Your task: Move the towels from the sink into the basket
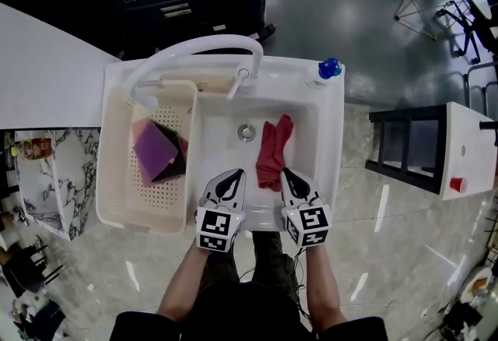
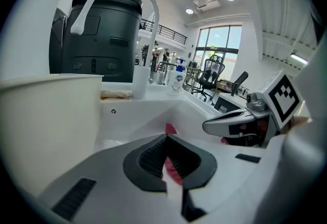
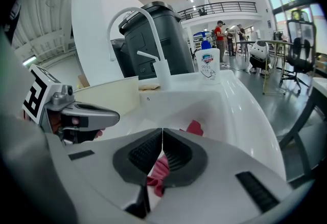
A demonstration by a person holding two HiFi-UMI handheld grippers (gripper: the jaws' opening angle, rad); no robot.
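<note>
A red towel (image 1: 274, 149) lies crumpled in the white sink (image 1: 311, 110), right of the drain (image 1: 247, 131). The cream basket (image 1: 113, 176) sits on the sink's left side and holds a purple towel (image 1: 156, 151) over a dark one (image 1: 177, 162). Above the sink's front edge, my left gripper (image 1: 237, 174) is shut and empty, just left of the red towel. My right gripper (image 1: 285, 172) is shut too, its tip by the towel's near right edge, with nothing between the pads. In the right gripper view, the red towel (image 3: 194, 127) shows just beyond the closed jaws.
A white curved faucet (image 1: 202, 47) arches over the basket's back and the basin. A blue-capped soap bottle (image 1: 329, 68) stands on the sink's back right corner. A black rack with a white cabinet (image 1: 436, 149) stands to the right, on the glossy floor.
</note>
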